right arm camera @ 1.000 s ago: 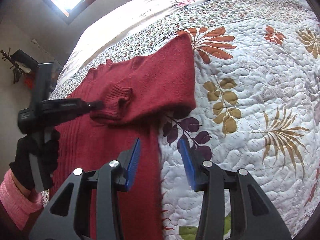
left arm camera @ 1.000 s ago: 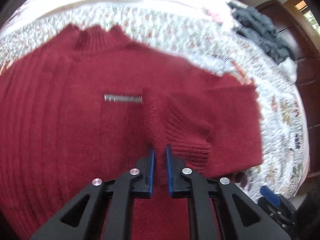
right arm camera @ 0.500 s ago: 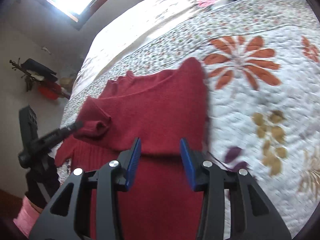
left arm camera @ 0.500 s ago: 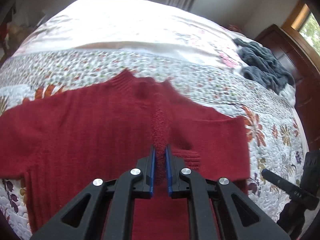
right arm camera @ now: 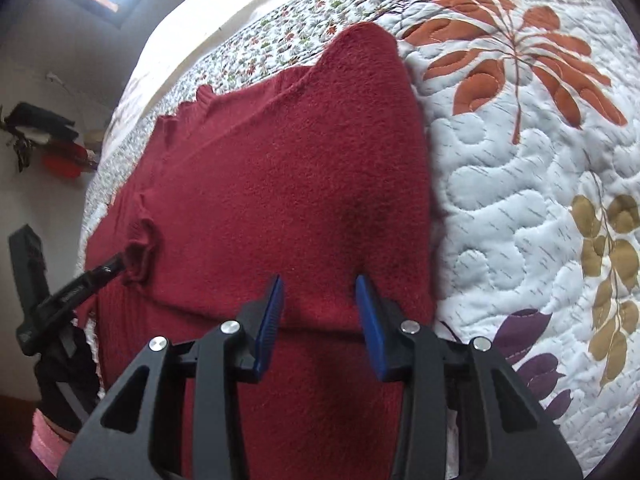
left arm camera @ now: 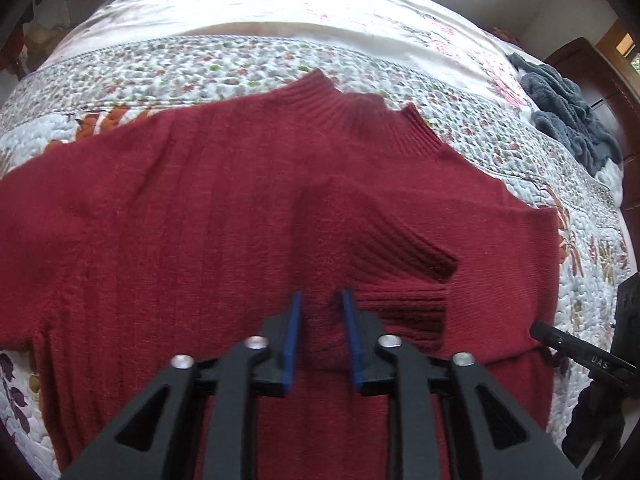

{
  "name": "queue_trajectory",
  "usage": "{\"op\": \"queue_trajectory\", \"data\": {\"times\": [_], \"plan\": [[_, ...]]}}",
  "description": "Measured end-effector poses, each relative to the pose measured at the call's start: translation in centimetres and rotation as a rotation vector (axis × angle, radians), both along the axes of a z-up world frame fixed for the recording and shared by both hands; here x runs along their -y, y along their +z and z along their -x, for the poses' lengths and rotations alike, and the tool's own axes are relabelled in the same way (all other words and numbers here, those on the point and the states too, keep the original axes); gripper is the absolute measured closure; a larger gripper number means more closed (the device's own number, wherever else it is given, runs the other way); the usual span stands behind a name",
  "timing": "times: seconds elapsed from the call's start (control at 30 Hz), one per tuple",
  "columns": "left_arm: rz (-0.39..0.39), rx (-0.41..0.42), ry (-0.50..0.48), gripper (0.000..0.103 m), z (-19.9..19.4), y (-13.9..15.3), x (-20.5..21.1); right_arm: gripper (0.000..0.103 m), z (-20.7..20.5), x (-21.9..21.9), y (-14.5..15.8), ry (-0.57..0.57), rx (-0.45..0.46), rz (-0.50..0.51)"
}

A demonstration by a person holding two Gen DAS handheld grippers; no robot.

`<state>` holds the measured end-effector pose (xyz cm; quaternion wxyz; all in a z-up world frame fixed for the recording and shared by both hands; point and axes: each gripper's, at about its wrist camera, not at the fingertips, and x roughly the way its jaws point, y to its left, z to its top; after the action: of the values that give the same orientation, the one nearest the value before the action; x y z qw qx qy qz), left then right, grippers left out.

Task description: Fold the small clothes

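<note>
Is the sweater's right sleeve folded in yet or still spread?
Folded in: the sleeve lies across the sweater's body, its ribbed cuff near the middle.

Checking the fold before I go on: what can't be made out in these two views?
- Red sweater hem: both views, cut off behind the gripper bodies.
- Left sleeve's end: left wrist view, runs past the frame edge.
- Whether the left hand-held gripper touches the cuff: unclear in both views.
</note>
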<state>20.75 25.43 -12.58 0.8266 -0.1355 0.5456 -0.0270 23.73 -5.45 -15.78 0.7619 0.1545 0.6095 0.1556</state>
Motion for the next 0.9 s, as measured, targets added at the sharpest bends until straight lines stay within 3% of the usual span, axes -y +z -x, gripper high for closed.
{"op": "queue_trajectory", "data": {"times": [0.13, 0.3, 0.4, 0.5, 0.53, 0.57, 0.63, 0.7, 0.9], "plan": [[-0.048, 0.046, 0.03, 0.065, 1.2, 2.2, -0.7, 0.064, -0.1, -0.1, 0.8, 0.001, 0.008, 0.02], [-0.158, 0.155, -0.127, 0.045, 2.9, 5.5, 3.8, 0.05, 1.2, 0.0, 3.8, -0.018, 0.087, 0.018], [-0.201, 0.145, -0.222, 0.042, 2.5, 5.0, 7.2, 0.05, 1.7, 0.0, 4.3, -0.001, 0.088, 0.018], [-0.248, 0.09, -0.238, 0.043, 1.2, 2.8, 8.7, 0.05, 1.7, -0.1, 3.9, 0.012, 0.081, 0.048], [-0.258, 0.072, -0.239, 0.046, 0.8, 2.1, 8.9, 0.05, 1.7, -0.1, 3.6, 0.01, 0.075, 0.045], [-0.268, 0.048, -0.239, 0.061, 0.5, 1.2, 8.9, 0.05, 1.7, 0.1, 3.3, 0.006, 0.067, 0.039], [-0.248, 0.032, -0.241, 0.071, 0.3, 0.5, 8.8, 0.052, 1.6, 0.3, 2.8, -0.003, 0.059, 0.037], [-0.203, 0.043, -0.242, 0.098, 0.2, 0.6, 8.4, 0.052, 1.5, 0.5, 2.4, -0.012, 0.051, 0.028], [-0.099, 0.129, -0.157, 0.1, 1.1, 3.9, 4.5, 0.052, 1.5, 0.2, 1.9, -0.008, 0.056, 0.027]]}}
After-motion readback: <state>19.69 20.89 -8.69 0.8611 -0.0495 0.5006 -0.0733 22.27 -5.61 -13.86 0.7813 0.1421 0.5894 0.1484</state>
